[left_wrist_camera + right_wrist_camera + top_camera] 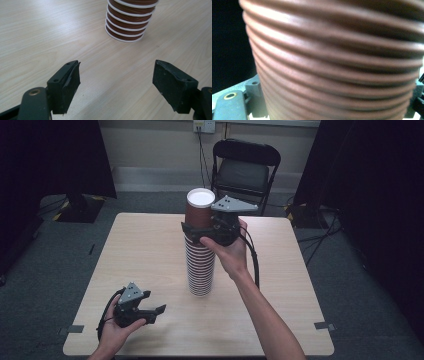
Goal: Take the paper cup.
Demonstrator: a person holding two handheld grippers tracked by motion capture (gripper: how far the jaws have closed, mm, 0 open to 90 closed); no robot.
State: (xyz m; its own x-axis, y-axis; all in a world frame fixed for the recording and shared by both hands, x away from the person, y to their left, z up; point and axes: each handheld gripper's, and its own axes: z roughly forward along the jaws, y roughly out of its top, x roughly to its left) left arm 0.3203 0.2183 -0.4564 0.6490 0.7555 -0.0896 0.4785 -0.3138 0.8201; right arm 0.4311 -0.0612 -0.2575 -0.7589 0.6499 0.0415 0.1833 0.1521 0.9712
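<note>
At table centre, your right gripper (197, 231) pinches the tall stack of brown ribbed paper cups (200, 255) (light, crushable); grip gently, near the top cup's rim at twelve o'clock.

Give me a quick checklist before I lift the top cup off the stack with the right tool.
1. Right tool around the cup stack near the top: ok.
2. Pads pressing on a cup: cannot tell; the close view is blurred.
3. Only the top cup caught: cannot tell.
4. Stack upright on the table: ok.
5. Left tool open, apart from the stack base: ok, though it is not steadying the stack.
</note>
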